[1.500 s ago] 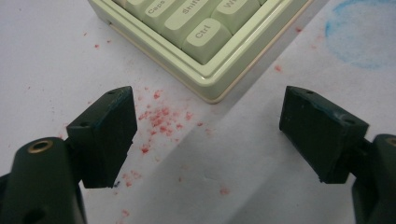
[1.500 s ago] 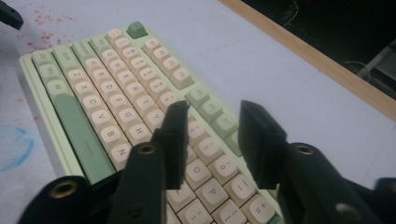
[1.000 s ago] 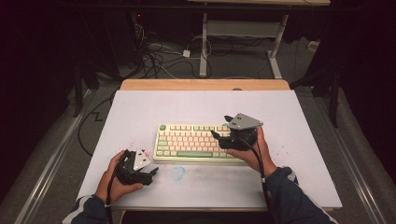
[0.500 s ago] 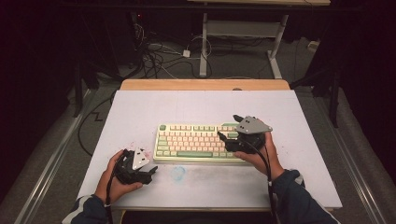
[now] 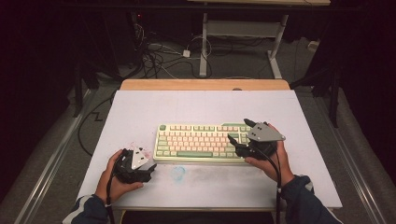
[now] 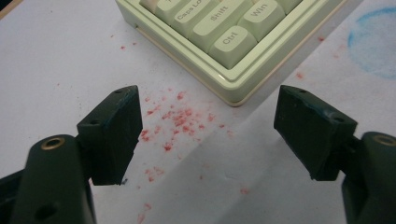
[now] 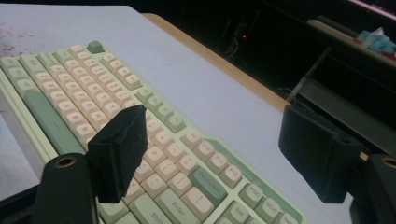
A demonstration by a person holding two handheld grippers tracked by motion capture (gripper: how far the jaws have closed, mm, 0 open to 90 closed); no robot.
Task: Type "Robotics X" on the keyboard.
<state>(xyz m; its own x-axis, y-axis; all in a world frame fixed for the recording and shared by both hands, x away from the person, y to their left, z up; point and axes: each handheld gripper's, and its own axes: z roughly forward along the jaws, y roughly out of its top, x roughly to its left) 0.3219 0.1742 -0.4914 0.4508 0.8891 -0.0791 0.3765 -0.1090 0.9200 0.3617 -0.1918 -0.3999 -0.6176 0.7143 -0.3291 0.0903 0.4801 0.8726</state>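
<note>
Both jaws wide apart, beside keyboard (image 5: 198, 141).

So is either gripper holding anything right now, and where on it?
Nothing is held. The left gripper is open beside the keyboard; the right gripper is open over its right end.

both hands low, apart; left gripper (image 5: 148, 169) jaws wide; right gripper (image 5: 239, 136) jaws wide.
</note>
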